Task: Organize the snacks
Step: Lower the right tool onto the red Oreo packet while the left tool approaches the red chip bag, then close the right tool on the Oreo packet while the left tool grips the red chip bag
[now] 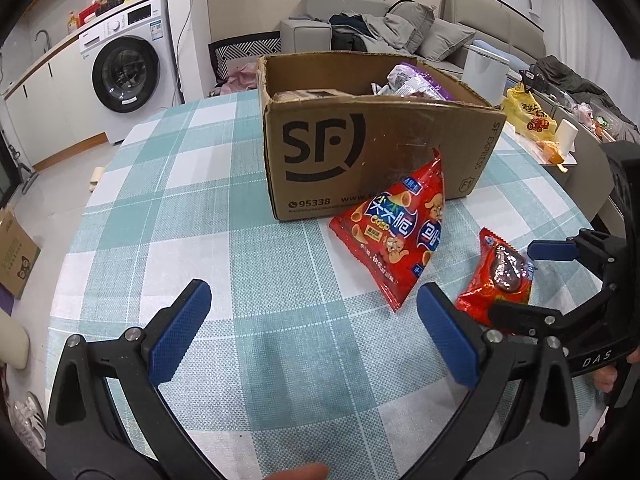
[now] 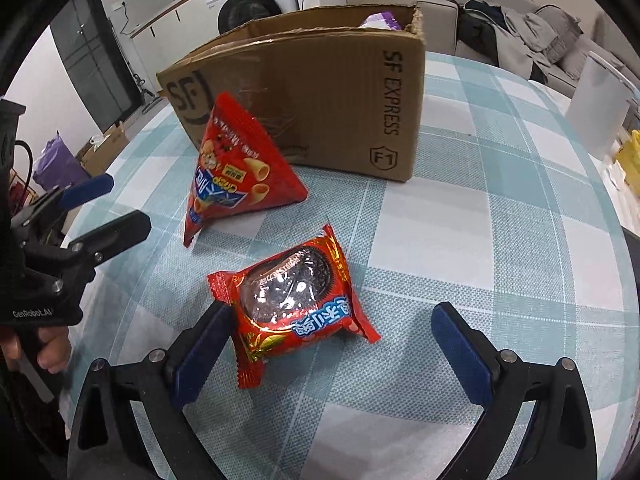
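An open SF cardboard box (image 1: 360, 148) (image 2: 320, 112) stands on the checked table and holds several snack packs, among them a purple one (image 1: 416, 80). A red triangular crisp bag (image 1: 400, 236) (image 2: 236, 172) leans by its front wall. A red cookie pack (image 1: 500, 280) (image 2: 296, 304) lies nearer me. My left gripper (image 1: 316, 336) is open above bare cloth, left of the crisp bag. My right gripper (image 2: 332, 356) is open around the cookie pack, its left pad (image 2: 204, 356) touching the pack's edge. Each gripper shows in the other's view (image 1: 536, 280) (image 2: 104, 208).
The round table with teal checked cloth (image 1: 200, 184) (image 2: 480, 220) drops off at its edges. A yellow bag (image 1: 528, 116) and a white cup (image 1: 566, 136) sit at the far right. A washing machine (image 1: 128, 64) and a sofa (image 1: 380, 28) stand behind.
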`<state>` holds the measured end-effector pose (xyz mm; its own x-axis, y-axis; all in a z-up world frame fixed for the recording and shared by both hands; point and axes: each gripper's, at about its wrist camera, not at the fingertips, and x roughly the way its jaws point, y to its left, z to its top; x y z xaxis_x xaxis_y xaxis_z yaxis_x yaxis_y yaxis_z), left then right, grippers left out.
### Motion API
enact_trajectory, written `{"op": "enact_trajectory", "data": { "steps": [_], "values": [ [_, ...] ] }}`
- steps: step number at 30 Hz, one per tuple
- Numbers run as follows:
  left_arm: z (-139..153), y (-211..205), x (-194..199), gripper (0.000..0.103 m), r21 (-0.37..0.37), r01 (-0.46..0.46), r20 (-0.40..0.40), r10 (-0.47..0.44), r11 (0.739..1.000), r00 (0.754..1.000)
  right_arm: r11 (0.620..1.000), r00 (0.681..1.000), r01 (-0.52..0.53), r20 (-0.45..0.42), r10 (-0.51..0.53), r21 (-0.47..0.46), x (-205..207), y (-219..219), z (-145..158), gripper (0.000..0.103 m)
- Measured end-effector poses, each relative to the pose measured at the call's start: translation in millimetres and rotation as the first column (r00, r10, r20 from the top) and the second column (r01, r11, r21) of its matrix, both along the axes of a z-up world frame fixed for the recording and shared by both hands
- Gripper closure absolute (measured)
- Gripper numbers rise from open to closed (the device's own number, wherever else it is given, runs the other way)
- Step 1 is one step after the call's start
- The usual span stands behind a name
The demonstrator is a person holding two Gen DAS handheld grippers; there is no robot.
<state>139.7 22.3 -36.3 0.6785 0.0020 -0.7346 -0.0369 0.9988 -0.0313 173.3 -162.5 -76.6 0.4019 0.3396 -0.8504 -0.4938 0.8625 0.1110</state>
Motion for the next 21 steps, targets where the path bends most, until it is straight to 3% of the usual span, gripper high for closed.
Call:
{"op": "enact_trajectory", "data": {
  "steps": [8, 15, 21],
  "values": [
    [-10.8, -2.5, 7.1, 0.000, -0.028, 0.011, -0.026, -0.011, 1.000, 1.000, 0.998, 1.000, 0.005, 0.019, -0.006, 0.056, 0.8, -7.4, 4.8, 0.040],
    [-10.2, -2.2, 10.0, 0.001, -0.054, 0.004, -0.016, -0.005, 0.999, 1.000, 0.996, 0.999, 0.009, 0.031, -0.012, 0.092, -1.2, -13.8, 9.3, 0.052],
    [-7.6, -10.8, 20.6, 0.001, -0.073, -0.002, -0.017, 0.000, 0.997, 1.000, 0.992, 0.999, 0.024, 0.043, -0.030, 0.123, -1.9, -18.8, 14.9, 0.054]
  ]
}}
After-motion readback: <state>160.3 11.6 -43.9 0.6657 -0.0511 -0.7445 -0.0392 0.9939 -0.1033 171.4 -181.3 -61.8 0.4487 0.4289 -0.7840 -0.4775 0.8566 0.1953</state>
